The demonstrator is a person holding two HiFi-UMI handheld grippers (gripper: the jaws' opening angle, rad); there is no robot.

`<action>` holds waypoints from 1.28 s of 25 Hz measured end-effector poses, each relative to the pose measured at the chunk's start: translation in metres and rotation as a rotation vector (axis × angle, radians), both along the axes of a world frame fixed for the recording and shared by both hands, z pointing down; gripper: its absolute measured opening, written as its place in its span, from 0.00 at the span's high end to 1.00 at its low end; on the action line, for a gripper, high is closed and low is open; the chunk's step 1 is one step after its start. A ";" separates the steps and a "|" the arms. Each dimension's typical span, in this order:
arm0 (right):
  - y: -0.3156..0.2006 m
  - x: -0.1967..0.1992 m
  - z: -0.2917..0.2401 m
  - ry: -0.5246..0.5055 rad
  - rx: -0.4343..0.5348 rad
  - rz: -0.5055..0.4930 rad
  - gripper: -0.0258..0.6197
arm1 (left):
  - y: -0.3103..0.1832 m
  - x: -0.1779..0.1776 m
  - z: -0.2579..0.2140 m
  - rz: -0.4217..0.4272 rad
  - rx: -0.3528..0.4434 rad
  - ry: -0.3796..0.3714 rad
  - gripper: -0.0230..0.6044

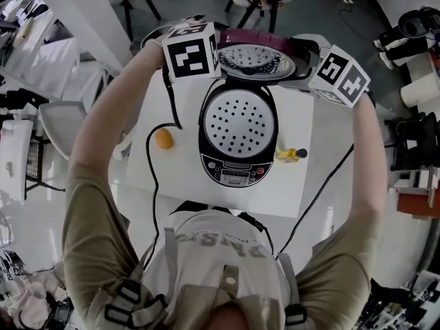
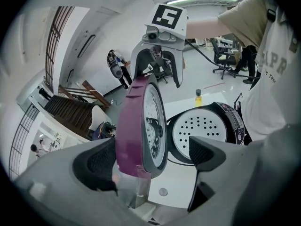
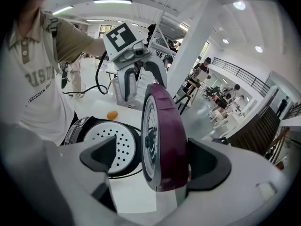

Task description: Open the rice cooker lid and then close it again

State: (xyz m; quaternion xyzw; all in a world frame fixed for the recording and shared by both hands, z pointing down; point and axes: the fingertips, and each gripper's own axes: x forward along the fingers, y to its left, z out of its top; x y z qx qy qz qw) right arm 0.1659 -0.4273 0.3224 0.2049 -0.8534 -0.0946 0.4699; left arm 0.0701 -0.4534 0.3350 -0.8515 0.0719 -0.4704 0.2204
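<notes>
The black rice cooker (image 1: 237,158) stands mid-table with a white perforated plate (image 1: 239,122) across its pot. Its purple lid (image 1: 258,55) is raised upright at the back. My left gripper (image 1: 206,62) straddles the lid's left edge (image 2: 136,126), open: the outer pad (image 2: 101,161) is against the purple shell, while the inner pad (image 2: 204,149) stands off the lid's inner face. My right gripper (image 1: 322,74) straddles the opposite edge (image 3: 164,131), also open, with a gap on the inner side. Each gripper shows in the other's view: right gripper (image 2: 157,55), left gripper (image 3: 136,74).
On the white table (image 1: 185,177), an orange ball (image 1: 163,139) lies left of the cooker and a small yellow bottle (image 1: 290,154) lies to its right. A black power cord (image 1: 152,184) runs over the table's left side. Chairs and benches surround the table.
</notes>
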 end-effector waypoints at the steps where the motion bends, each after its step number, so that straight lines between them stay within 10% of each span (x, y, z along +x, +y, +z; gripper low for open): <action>1: 0.001 0.000 0.000 0.001 -0.001 -0.002 0.23 | 0.002 0.000 -0.001 -0.001 0.002 0.000 0.17; 32: 0.098 -0.011 0.025 0.003 -0.075 -0.095 0.23 | 0.101 -0.020 0.017 -0.005 -0.036 -0.069 0.18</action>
